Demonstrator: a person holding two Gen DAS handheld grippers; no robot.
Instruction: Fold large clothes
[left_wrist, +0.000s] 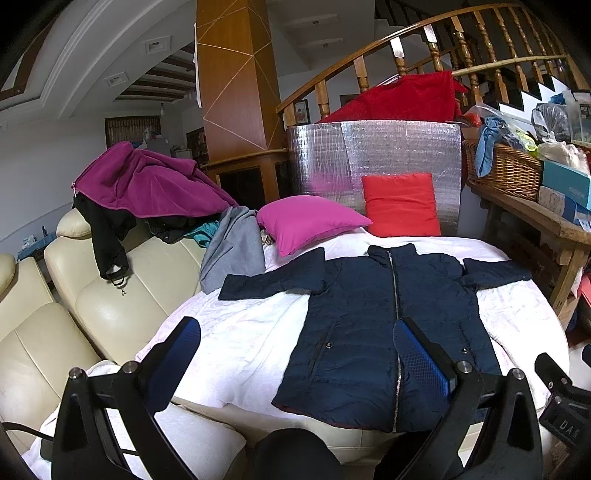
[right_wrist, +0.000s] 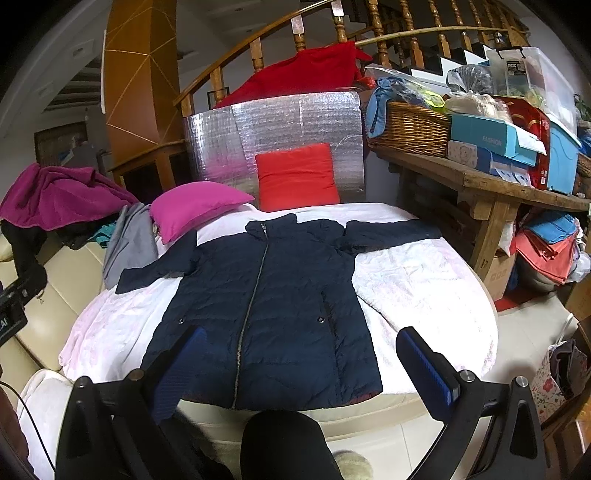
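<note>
Coat flat, zipped, just ahead of both jaws.
Left gripper and right gripper spread, empty. Quilted, soft, bulky, likely slippery; best pinched at a sleeve cuff.

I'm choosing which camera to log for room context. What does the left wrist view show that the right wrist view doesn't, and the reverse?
Only the left wrist view shows the cream leather sofa seats at length and the whole magenta fleece garment draped over their backs. Only the right wrist view shows the stack of folded coral and blue fabric under the wooden bench and the floral paper bag. Both show the navy quilted zip-up coat laid flat, sleeves out, on the white cover, the pink and red cushions, and an open, empty left gripper and right gripper.
</note>
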